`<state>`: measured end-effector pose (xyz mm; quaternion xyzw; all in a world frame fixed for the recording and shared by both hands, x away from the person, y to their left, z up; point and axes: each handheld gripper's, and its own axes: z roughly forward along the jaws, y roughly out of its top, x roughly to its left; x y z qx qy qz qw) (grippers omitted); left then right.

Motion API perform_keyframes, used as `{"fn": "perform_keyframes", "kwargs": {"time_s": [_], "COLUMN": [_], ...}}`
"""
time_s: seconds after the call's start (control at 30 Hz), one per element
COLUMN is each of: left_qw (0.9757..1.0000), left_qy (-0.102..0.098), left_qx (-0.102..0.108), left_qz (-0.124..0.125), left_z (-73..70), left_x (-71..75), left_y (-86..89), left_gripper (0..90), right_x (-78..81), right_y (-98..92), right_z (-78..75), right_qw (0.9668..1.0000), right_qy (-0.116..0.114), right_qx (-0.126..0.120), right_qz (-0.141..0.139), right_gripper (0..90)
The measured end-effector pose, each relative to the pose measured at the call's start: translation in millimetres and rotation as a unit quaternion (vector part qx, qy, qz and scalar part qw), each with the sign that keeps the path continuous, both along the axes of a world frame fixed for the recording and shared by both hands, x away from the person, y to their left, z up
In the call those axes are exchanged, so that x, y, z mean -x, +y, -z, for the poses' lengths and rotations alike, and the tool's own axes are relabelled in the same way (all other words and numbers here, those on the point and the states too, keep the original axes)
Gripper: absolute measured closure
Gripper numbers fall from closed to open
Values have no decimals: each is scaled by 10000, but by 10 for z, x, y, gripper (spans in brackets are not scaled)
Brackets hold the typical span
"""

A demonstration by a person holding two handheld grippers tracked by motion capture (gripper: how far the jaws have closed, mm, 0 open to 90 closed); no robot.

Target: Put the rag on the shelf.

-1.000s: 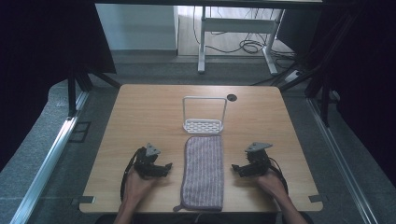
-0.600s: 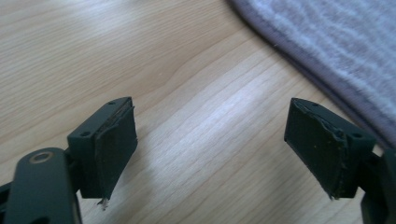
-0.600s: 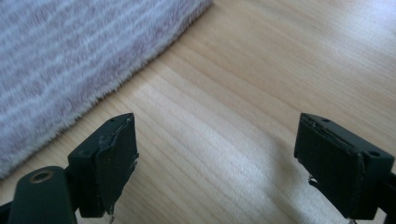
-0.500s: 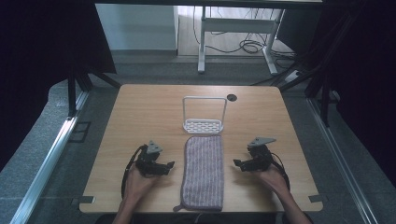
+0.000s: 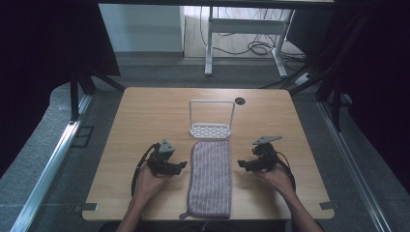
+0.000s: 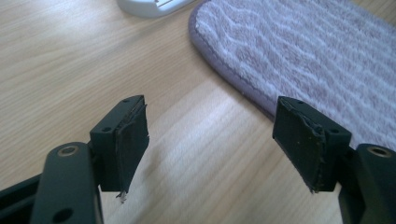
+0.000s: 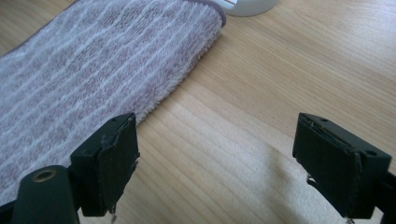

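Observation:
A mauve striped towel (image 5: 210, 176) lies flat and lengthwise at the table's front middle. My left gripper (image 5: 181, 164) hovers just left of it, pointing at its edge. Its jaws are open and have just been closing, with nothing between them. In the left gripper view (image 6: 217, 135) the towel's rounded corner (image 6: 303, 56) lies ahead on the right. My right gripper (image 5: 240, 164) hovers just right of the towel, open and holding nothing, its jaws slightly narrower than a second ago. In the right gripper view (image 7: 226, 161) the towel (image 7: 93, 65) lies ahead on the left.
A white wire rack (image 5: 210, 123) with a perforated base stands upright just beyond the towel's far end; its base edge shows in both gripper views (image 6: 149, 5) (image 7: 247, 5). A cable hole (image 5: 240, 101) sits near the wooden table's (image 5: 145, 111) far edge.
Both hands have lifted a little off the table, and the left gripper has edged toward the towel. Towel and rack have not moved.

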<state>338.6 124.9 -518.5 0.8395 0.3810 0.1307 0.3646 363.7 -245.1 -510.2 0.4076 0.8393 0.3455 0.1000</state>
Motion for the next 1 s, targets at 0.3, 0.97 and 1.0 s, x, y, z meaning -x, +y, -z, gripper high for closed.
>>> {"fn": "perform_keyframes", "kwargs": {"time_s": [0.3,0.97,1.0], "left_qw": [9998,9992,9993], "left_qy": [-49,13,58], "left_qx": [-108,-295,-231], "left_qz": [157,272,284], "left_z": [-49,167,189], "left_x": [-264,-643,-651], "left_y": [-151,-528,-526], "left_gripper": [285,306,334], "right_x": [-148,-455,-460], "right_y": [197,564,599], "right_z": [-63,128,168], "right_qw": [9998,10000,9998], "right_qy": [-175,-30,-42], "right_qx": [-74,77,179], "right_qz": [-114,-47,-82], "right_gripper": [319,424,430]}}
